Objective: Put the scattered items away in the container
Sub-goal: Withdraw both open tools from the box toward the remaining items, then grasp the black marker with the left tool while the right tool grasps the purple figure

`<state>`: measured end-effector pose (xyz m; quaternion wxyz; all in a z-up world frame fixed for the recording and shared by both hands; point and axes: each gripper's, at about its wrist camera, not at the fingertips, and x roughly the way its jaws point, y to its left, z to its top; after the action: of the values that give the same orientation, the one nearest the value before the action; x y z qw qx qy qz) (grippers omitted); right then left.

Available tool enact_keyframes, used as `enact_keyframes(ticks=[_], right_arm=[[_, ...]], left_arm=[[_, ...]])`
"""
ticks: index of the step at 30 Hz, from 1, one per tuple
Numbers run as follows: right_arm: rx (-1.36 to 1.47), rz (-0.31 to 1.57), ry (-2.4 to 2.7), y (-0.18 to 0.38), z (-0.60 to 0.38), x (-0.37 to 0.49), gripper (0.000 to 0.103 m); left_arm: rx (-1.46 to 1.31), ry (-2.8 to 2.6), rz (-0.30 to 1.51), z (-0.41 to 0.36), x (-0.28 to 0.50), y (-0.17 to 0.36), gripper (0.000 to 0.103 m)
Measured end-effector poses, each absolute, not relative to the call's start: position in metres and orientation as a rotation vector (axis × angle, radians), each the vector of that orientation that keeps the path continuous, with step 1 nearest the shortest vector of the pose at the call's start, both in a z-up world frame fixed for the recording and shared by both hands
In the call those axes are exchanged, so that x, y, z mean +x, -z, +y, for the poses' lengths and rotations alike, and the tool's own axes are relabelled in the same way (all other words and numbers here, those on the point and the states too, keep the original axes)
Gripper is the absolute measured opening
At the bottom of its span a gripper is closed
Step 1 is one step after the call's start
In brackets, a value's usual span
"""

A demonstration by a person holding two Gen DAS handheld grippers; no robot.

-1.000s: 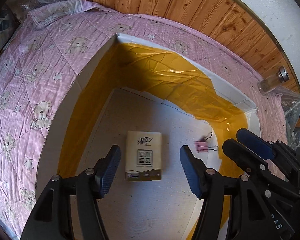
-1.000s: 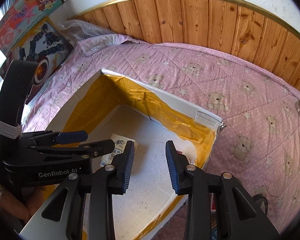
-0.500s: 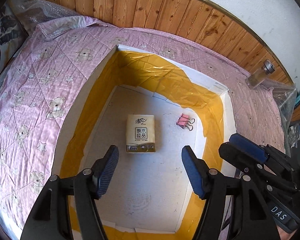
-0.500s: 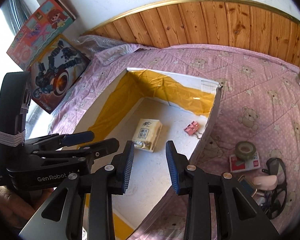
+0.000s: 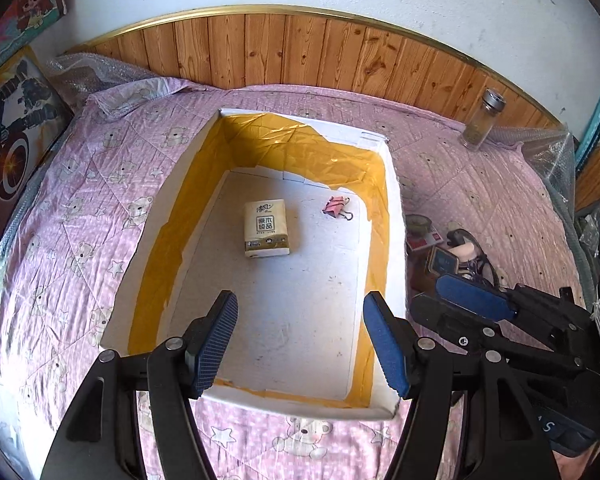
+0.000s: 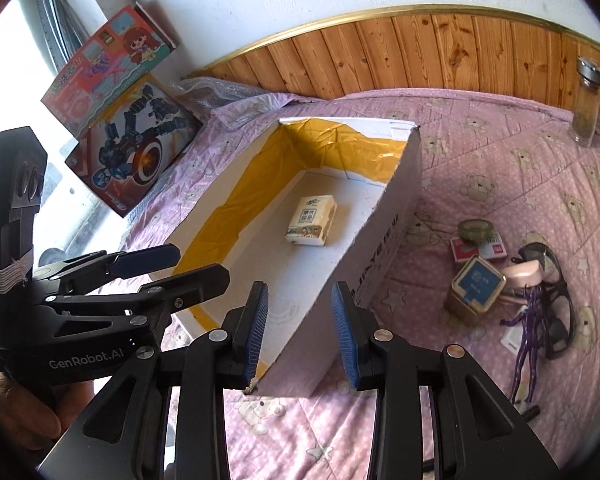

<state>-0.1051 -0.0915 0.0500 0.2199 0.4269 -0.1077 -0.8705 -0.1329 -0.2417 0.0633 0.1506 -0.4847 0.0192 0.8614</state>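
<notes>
Tissue pack (image 5: 266, 229) & pink clip (image 5: 337, 207) lie mid-frame in box (image 5: 394, 216); left hand-held gripper (image 5: 306, 344) and right hand-held gripper (image 6: 300, 334) both gape, empty.

The left wrist view looks down from above the near edge of the box (image 5: 394, 216), facing 12 o'clock toward the wood panelling (image 5: 300, 52). The right wrist view sits lower, seemingly nearer, over the box's right wall. Both share the box and the tissue pack (image 6: 311, 220).
</notes>
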Motion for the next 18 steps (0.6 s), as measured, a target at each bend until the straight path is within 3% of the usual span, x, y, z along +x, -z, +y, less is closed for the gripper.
enact_keyframes(ticks=[18], right_arm=[[1.290,-0.592,2.553,0.003,0.022,-0.009,0.036]], left_arm=[[-1.317,-2.283,0.177,-0.149,-0.048,-0.046,0.067]])
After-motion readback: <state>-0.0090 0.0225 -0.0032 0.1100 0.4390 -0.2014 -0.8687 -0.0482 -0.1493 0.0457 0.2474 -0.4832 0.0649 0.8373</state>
